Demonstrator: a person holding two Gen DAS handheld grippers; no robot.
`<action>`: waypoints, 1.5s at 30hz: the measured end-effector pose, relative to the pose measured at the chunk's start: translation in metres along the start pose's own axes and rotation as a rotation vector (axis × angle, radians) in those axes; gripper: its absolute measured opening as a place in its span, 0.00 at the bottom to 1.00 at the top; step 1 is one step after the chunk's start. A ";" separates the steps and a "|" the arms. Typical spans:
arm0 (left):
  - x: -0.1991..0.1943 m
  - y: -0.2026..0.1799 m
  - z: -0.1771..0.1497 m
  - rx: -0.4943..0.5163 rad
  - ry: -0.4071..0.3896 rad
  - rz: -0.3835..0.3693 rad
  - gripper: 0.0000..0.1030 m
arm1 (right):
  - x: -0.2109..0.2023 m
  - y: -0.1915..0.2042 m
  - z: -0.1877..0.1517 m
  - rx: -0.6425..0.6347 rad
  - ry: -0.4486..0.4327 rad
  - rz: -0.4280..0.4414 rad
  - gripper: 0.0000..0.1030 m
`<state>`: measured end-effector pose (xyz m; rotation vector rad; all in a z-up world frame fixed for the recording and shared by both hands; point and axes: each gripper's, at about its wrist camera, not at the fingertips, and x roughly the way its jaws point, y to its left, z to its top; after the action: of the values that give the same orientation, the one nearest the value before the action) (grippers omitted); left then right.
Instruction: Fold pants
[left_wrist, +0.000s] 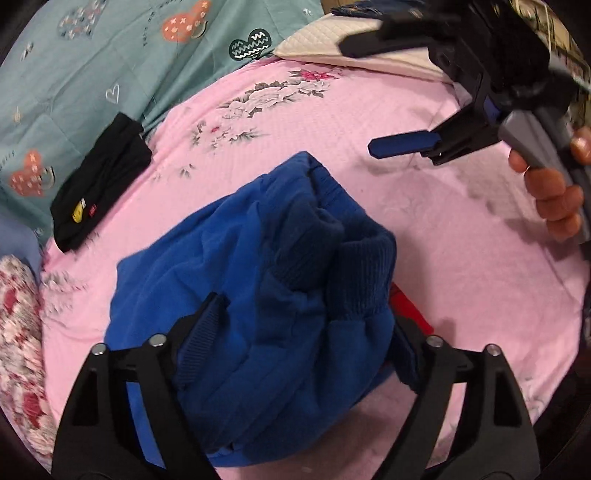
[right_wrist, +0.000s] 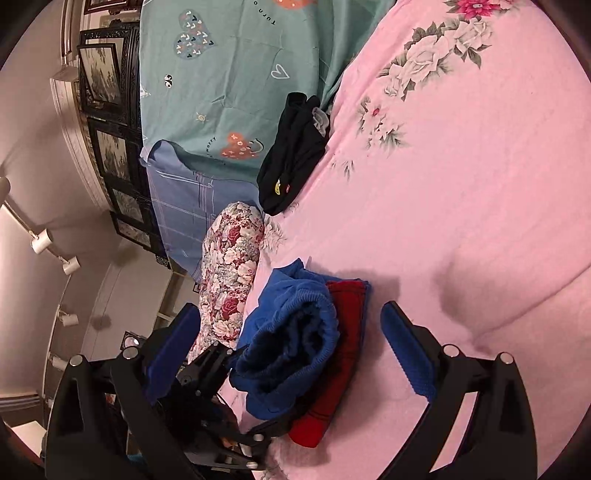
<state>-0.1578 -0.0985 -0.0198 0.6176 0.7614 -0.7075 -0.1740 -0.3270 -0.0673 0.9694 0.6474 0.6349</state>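
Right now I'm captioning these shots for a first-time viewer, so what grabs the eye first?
The bundled blue pants dominate, lying mid-bed on the pink floral sheet with the left tool closed around them. A red garment peeks from beneath them. The right tool hangs open above, and a folded black garment lies at the sheet's far edge.

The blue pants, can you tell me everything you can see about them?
The blue pants are bright blue and look soft and fleecy, with darker ribbed cuffs and a gathered stretchy waistband. They are folded into a thick, lumpy bundle on the pink flowered sheet. The left hand-held gripper has its fingers on both sides of the bundle, squeezing it. Something red lies under one side. The right hand-held gripper is open, with the bundle between its pads but apart from them.
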 end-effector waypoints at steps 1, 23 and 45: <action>-0.006 0.010 -0.003 -0.037 -0.007 -0.054 0.83 | 0.000 0.002 0.000 -0.013 -0.003 -0.014 0.96; -0.081 0.058 -0.058 -0.253 -0.159 -0.237 0.96 | 0.054 0.030 -0.023 0.080 0.209 -0.056 0.92; 0.015 0.159 -0.084 -0.755 0.088 -0.487 0.96 | 0.072 0.029 -0.048 0.057 0.397 -0.316 0.95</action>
<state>-0.0629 0.0533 -0.0418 -0.2376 1.1932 -0.7638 -0.1684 -0.2367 -0.0766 0.7745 1.1504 0.5316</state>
